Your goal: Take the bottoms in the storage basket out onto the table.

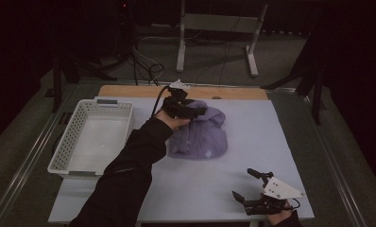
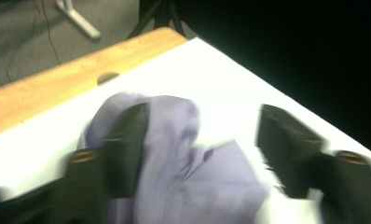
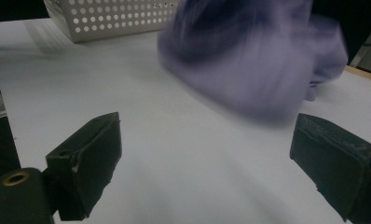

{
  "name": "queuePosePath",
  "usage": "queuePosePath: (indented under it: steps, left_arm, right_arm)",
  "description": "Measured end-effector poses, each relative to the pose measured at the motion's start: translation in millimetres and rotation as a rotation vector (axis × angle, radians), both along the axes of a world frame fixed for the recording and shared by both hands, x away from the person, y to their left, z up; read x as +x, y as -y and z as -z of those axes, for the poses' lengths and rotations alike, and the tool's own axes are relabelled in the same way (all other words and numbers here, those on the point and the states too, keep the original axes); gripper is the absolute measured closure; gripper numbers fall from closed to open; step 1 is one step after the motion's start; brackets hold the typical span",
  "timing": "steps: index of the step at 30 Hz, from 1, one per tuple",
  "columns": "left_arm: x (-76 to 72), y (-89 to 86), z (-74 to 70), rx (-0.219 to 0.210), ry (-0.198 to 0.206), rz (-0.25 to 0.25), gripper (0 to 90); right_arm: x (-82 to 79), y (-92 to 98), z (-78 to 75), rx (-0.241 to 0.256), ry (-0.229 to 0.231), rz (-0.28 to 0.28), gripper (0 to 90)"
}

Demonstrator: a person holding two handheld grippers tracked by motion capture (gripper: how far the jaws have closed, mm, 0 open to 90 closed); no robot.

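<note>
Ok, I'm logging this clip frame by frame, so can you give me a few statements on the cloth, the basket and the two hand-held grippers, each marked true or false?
1. The purple garment lies on the white table top, not in the basket. True.
2. The white basket holds folded clothes. False: its inside looks bare.
3. The left hand-held gripper is at the far edge of the garment with its jaws apart, cloth lying between them in the left gripper view. True.
4. The right hand-held gripper is clamped on a sleeve. False: its jaws stand wide open near the table's front edge, apart from the garment.
5. The basket stands to the right of the garment. False: in the high view it stands to its left.
</note>
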State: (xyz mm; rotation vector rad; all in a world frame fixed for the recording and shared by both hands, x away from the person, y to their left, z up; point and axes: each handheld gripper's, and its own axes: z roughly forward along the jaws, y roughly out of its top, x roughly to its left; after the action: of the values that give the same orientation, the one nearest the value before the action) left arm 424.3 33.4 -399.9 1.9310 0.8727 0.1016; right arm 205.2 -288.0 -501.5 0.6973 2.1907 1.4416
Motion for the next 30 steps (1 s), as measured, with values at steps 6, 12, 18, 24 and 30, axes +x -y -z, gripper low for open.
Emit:
queuePosePath:
  steps: [6,12,18,24,30]
  left_arm:
    - [-3.0,-2.4,4.4,0.002,-0.002,0.026,2.8]
    - [-14.4,-10.3,2.9,0.001,0.064,0.033,0.0]
    - [-26.4,-13.9,8.3,-0.008,0.065,0.063,0.0]
    - [-39.7,-20.6,13.0,0.005,0.080,0.070,0.0]
    - [-52.6,-27.4,20.5,0.038,0.096,0.073,0.0]
  right_arm:
    - [0.1,0.5,-0.6,-0.001,0.004,0.006,9.0]
    - [-0.3,0.4,-0.6,-0.002,0.003,0.013,9.0]
    - [-0.4,0.1,-0.1,-0.004,-0.008,0.018,9.0]
    - [0.1,-0.1,0.6,-0.004,-0.007,0.014,9.0]
    - [0.4,-0.4,0.9,-0.008,-0.006,0.011,9.0]
